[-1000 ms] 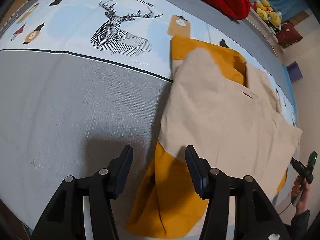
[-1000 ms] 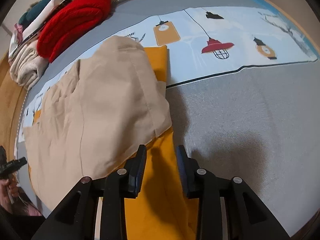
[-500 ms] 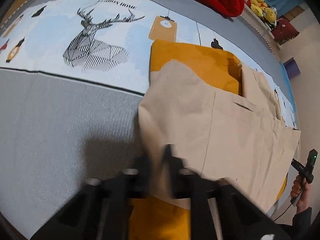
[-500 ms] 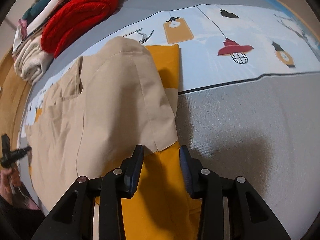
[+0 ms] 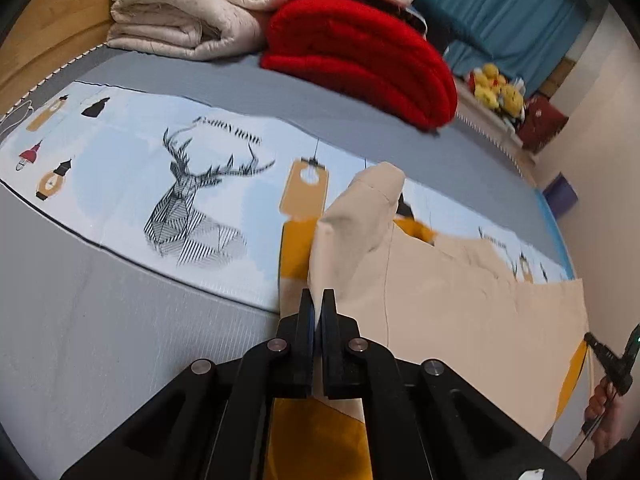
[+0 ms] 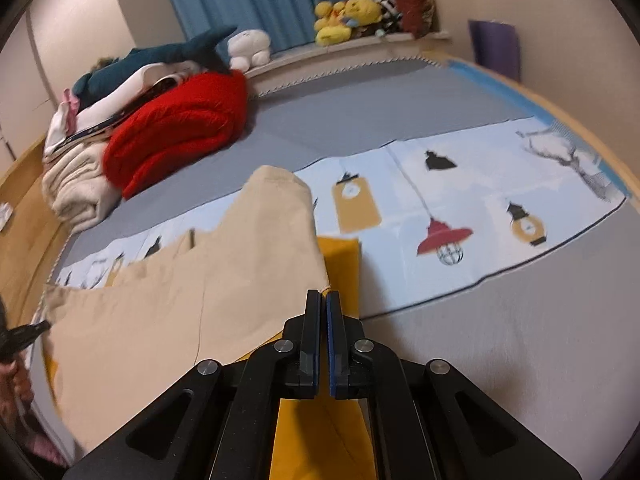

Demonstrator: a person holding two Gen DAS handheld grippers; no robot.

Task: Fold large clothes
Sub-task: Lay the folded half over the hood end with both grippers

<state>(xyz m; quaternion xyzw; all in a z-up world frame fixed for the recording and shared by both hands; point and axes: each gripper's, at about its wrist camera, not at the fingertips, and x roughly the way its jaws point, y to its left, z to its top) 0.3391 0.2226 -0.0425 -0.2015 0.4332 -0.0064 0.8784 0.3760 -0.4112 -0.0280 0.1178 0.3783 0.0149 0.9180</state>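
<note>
A large beige garment [image 5: 460,312] with a mustard-yellow inner layer [image 5: 316,436] lies on the bed. My left gripper [image 5: 317,294] is shut on the beige cloth's left corner and holds it lifted, so the fabric rises in a peak. My right gripper [image 6: 323,295] is shut on the opposite corner of the same beige garment [image 6: 168,304], also raised. The yellow layer [image 6: 340,264] stays flat on the bedding below both grippers. The pinched hems are mostly hidden between the pads.
The grey and printed bedsheet [image 5: 120,184] spreads around the garment. A red blanket [image 5: 360,56] and cream folded blanket [image 5: 188,4] sit at the far edge, with plush toys [image 6: 348,16] on a ledge. A hand holding the other gripper [image 5: 612,364] shows at the right.
Both grippers closed from open onto the beige cloth's corners and rose, tilting up so the far bed and room came into view. The beige layer lifted off the yellow one.
</note>
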